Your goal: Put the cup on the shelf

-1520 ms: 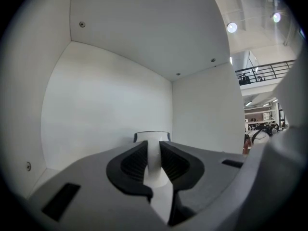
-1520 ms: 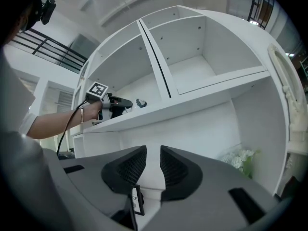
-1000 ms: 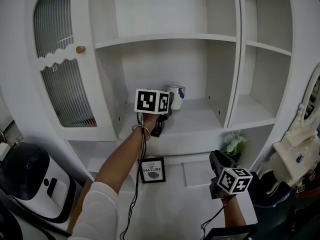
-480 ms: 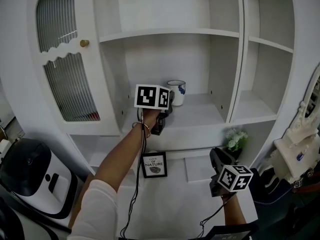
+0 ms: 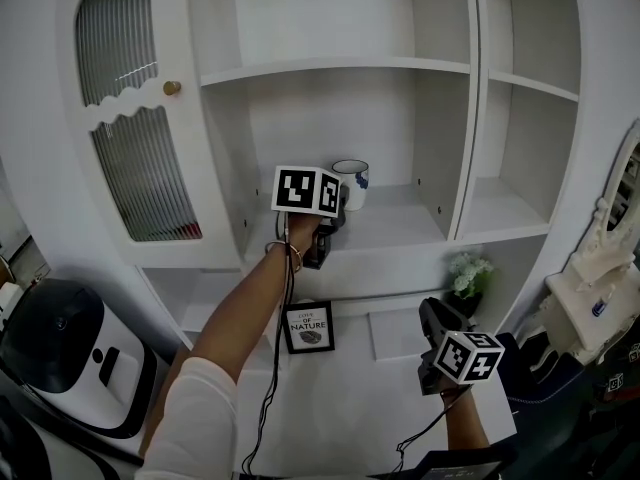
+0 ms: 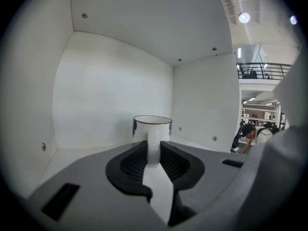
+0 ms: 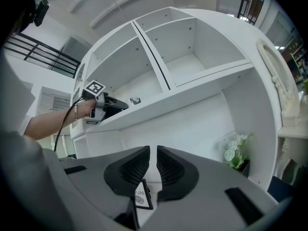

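Pads (image 6: 136,159) of the left gripper (image 6: 153,154) sit on either side of the handle (image 6: 153,146) of the cup (image 6: 152,126), closed on it, though the jaws have just eased a touch wider. That makes sense, since the cup stands upright on the middle shelf (image 6: 77,152) near the back wall, so the placing looks done and letting go seems the step in hand. The right gripper (image 7: 153,163) hangs low, well below the shelf and not needed; its jaws have just been closing and stand nearly together, with nothing between them. Against a second ago, cup and left gripper are in much the same spot, and the right gripper is as low as it was
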Demonstrator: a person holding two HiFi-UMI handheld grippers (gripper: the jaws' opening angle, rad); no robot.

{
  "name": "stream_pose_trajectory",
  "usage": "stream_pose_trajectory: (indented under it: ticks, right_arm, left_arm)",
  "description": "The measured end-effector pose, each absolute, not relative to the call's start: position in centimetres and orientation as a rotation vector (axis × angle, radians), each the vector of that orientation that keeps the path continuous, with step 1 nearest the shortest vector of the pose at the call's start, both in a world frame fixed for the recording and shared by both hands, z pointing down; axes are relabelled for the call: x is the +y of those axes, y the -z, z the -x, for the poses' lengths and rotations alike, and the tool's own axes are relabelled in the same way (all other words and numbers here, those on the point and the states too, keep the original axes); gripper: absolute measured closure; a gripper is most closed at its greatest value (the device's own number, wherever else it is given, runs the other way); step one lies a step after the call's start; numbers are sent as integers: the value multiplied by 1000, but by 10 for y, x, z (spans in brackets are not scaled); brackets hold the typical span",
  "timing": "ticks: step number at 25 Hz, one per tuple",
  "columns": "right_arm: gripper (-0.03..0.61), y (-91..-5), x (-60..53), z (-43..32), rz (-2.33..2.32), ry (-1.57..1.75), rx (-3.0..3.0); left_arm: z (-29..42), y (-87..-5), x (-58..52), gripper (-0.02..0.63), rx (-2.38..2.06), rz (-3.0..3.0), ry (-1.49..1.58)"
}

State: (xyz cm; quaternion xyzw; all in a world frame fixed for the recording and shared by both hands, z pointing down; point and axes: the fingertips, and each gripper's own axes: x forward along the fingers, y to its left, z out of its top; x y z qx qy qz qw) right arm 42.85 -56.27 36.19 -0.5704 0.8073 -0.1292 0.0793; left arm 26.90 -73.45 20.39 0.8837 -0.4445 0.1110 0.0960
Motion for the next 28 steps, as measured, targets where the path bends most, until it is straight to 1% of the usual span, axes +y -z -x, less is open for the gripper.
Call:
stream_pose_trajectory:
  ticks: [6,10,11,13,15,28]
  right_arm:
    - [515,-371,-550,-433,1712,416,2391]
    - [515,-373,-545,-435,1727,426,2359]
    - [517,-372,-545,-434,1730,422,2358]
    - [517,-369,-544,-430,1726,414,2360]
    - [517,-366,-543,-424,1717,408,2366]
    - [517,-357,-529,-390,1711,390,2399]
  left_arm:
    - [-270,-206,-732,535,-1324,-2608,-339]
    - [-264,-197,-730,527,-1394,-2610,-268]
    - [-262,-195,-729,514,-1412,-2604,-244]
    - [-257,-192,-727,445,-1434,-2591,-203]
    - [-253,-189,-724,421,-1443,-2584,-168]
    - [-232,-174,-661,417,-1520,-2739,-10]
